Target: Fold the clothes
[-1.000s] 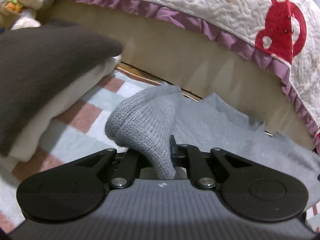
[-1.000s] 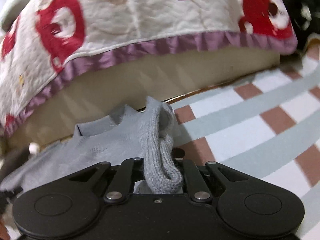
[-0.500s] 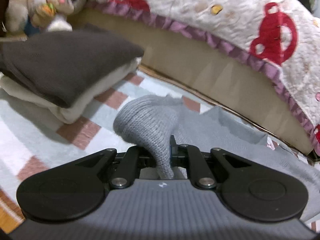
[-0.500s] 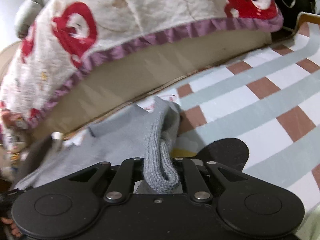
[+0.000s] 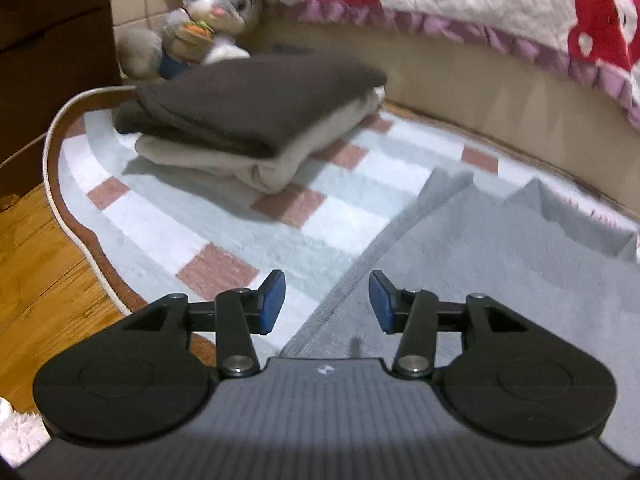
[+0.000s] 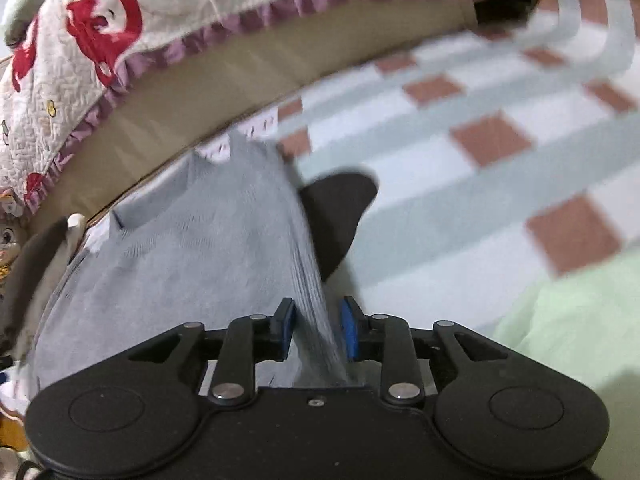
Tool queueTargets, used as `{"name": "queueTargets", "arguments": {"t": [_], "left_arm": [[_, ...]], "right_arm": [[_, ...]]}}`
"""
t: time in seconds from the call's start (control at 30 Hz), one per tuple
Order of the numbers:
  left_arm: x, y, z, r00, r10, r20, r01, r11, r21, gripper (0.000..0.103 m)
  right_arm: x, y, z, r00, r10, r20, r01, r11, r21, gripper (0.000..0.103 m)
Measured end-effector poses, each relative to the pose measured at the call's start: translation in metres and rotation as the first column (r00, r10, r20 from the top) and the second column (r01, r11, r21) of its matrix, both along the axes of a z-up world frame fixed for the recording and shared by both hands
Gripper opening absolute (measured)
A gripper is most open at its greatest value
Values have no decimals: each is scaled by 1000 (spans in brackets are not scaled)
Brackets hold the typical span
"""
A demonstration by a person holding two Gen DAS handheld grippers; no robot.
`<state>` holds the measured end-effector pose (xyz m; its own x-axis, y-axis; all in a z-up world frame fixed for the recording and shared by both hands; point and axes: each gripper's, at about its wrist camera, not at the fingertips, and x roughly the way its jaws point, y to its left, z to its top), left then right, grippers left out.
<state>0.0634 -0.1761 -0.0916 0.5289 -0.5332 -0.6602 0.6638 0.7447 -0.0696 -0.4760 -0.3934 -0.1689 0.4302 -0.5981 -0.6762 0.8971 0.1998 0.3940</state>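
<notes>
Release time: both grippers, left [image 5: 327,300] and right [image 6: 318,328], had just opened off the grey sweater [image 5: 500,264]; next came regripping for another fold.

Checked pink-and-grey rug [image 5: 224,236] open ahead; folded brown-and-cream clothes stack [image 5: 256,120] blocks left, beige bed base [image 6: 208,92] blocks behind.

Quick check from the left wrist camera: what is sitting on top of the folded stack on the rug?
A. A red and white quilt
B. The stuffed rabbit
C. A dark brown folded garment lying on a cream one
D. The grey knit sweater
C: the dark brown folded garment lies on the cream one, while the grey sweater lies flat on the rug apart from the stack.
</notes>
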Motion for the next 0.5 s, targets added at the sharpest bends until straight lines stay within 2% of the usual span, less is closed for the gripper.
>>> {"name": "queueTargets", "arguments": {"t": [0.07, 0.13, 0.2, 0.3, 0.37, 0.43, 0.5], "left_arm": [[-3, -4, 4, 1000, -30, 8, 31, 999, -40, 45], [-6, -15, 4, 997, -73, 24, 74, 996, -52, 48], [-11, -27, 1, 994, -102, 35, 103, 994, -43, 57], [-12, -56, -5, 984, -178, 20, 179, 984, -8, 59], [-11, -81, -8, 967, -255, 1, 254, 967, 29, 59], [-10, -108, -12, 940, -342, -5, 342, 937, 78, 59], [-9, -137, -17, 911, -412, 29, 406, 906, 118, 59]], "right_arm": [[1, 0, 15, 998, 28, -58, -32, 997, -77, 32], [10, -1, 28, 988, 118, -97, -132, 979, -153, 32], [21, -6, 33, 971, 220, -93, -234, 954, -188, 32], [45, -24, 40, 941, 326, -92, -339, 912, -229, 33], [62, -38, 45, 919, 382, -101, -395, 883, -254, 41], [83, -60, 49, 899, 415, -137, -437, 859, -267, 44], [103, -79, 51, 878, 446, -176, -479, 831, -282, 46]]}}
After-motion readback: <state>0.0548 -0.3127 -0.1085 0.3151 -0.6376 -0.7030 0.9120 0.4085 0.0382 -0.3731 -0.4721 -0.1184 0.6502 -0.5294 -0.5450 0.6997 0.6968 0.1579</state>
